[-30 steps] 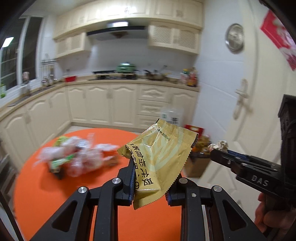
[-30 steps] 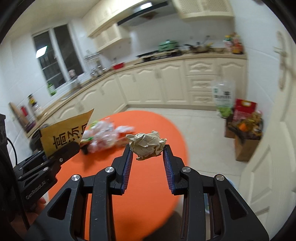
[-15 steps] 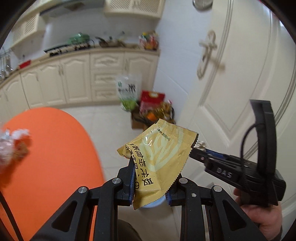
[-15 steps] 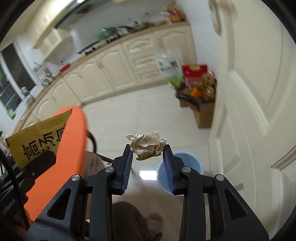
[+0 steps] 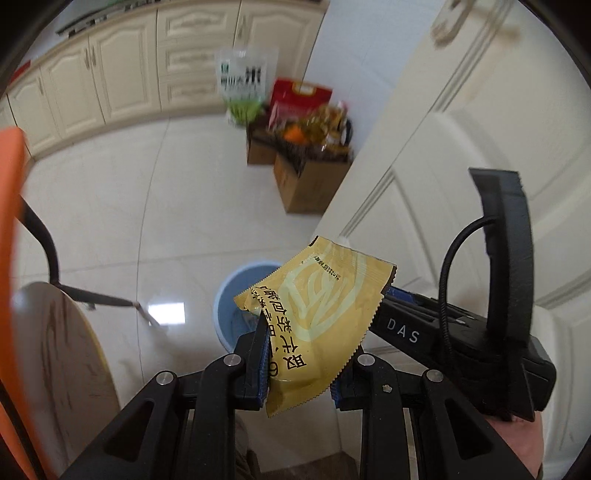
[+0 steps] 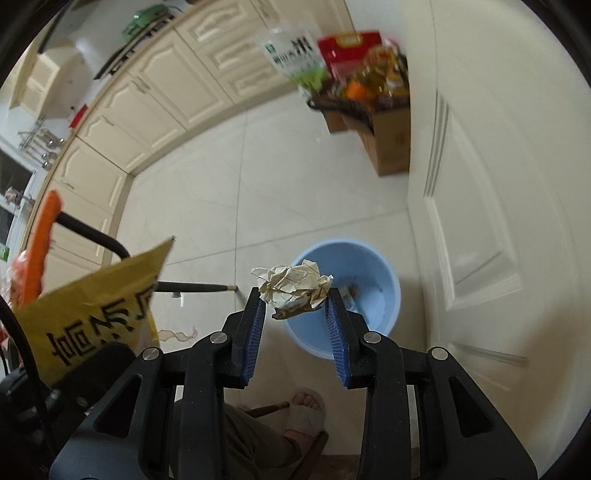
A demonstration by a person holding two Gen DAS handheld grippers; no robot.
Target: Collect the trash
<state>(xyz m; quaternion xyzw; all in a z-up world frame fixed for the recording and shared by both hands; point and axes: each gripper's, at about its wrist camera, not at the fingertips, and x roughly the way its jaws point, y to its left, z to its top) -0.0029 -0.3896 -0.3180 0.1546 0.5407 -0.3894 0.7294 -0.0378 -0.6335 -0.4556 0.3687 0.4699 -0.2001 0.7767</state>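
Both views evenly lit, indoor ceiling light, fairly bright. Glare patch on glossy floor (image 5: 165, 314) in left view, reflecting an overhead lamp. Strong fisheye: cabinets (image 6: 155, 85) and door (image 6: 491, 206) bow, black vignette in corners. Motion blur on background: bags and boxes (image 5: 295, 122) smeared, door handle (image 5: 454, 22) ghosted. Near things sharp: wrapper (image 5: 317, 314) in left view, paper ball (image 6: 293, 288) in right. Wrapper (image 6: 88, 306) at right view's left edge is blurred. Shadows soft, faint under bin (image 6: 380, 291).
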